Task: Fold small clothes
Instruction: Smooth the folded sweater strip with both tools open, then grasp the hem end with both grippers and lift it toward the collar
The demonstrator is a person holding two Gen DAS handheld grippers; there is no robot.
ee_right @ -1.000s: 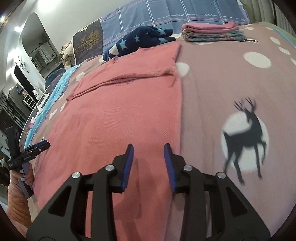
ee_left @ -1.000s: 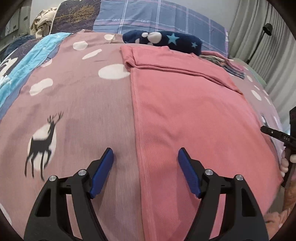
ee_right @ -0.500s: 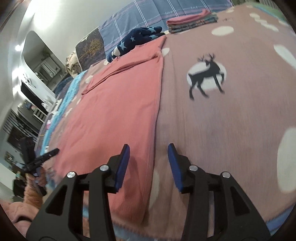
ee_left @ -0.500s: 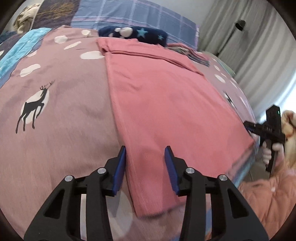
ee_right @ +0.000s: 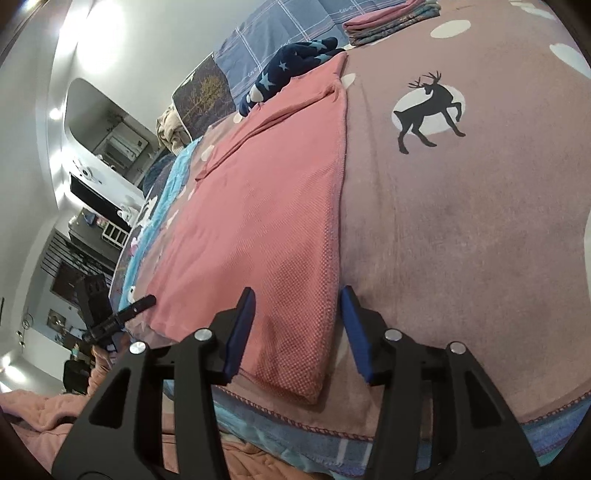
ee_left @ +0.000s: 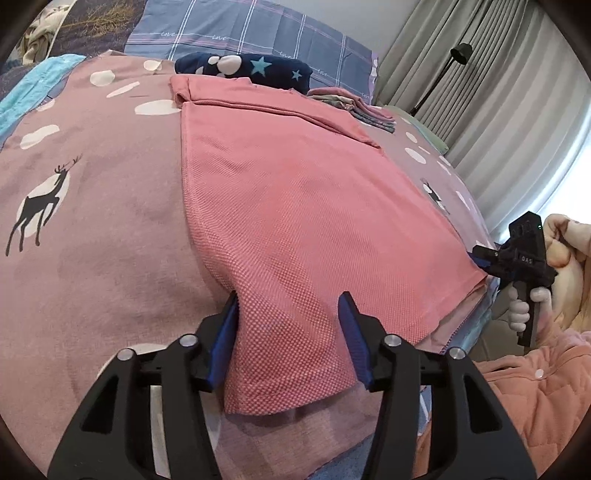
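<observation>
2 grippers straddle near hem corners of pink garment [ee_left: 295,206], one per corner, likely so hem lifts evenly for fold. Left gripper [ee_left: 290,326] jaws opening, cloth between, pads not pinching. Right gripper [ee_right: 297,325] likewise. Garment flat on deer blanket [ee_left: 92,221]. Far: folded stack [ee_right: 391,18] kept clear.

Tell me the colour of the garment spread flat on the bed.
Pink garment, plain with a fine knit texture; clearest in the left wrist view.
</observation>
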